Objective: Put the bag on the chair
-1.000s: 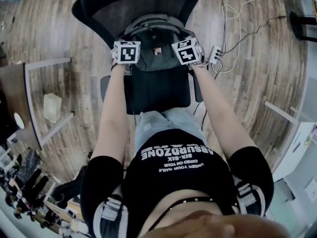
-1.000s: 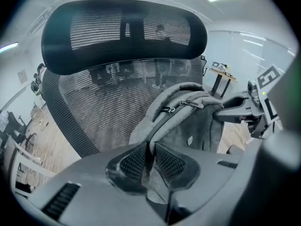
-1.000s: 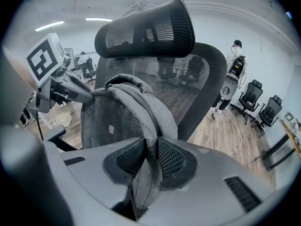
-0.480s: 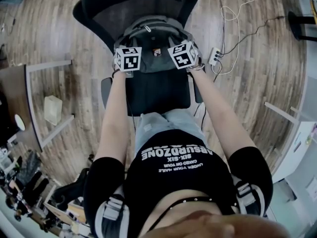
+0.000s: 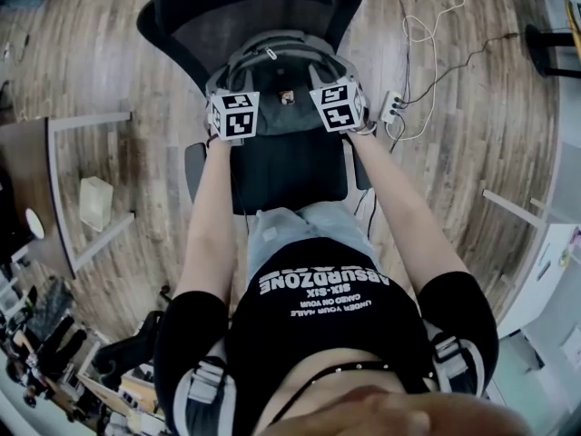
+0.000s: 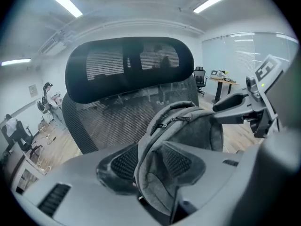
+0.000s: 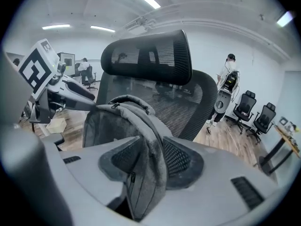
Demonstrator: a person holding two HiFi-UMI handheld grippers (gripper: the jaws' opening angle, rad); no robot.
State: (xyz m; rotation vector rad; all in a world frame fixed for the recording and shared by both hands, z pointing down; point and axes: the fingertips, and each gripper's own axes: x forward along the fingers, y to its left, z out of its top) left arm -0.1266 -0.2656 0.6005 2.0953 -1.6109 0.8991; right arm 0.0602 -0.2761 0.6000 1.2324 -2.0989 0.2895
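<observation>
The bag (image 5: pixel 281 71) sits on the chair (image 5: pixel 245 7) at 12 o'clock, so this seems to be the release step: the left gripper (image 6: pixel 153 164) jaws are opening and the right gripper (image 7: pixel 148 161) jaws stand apart, each with a bag strap (image 7: pixel 146 135) loose between them; next, both should pull back toward 6 o'clock without snagging it.

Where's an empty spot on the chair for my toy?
The front of the chair seat is bare, between the grey bag and the person's legs. The back of the seat is filled by the bag. To the right, cables and a power strip clutter the floor.
</observation>
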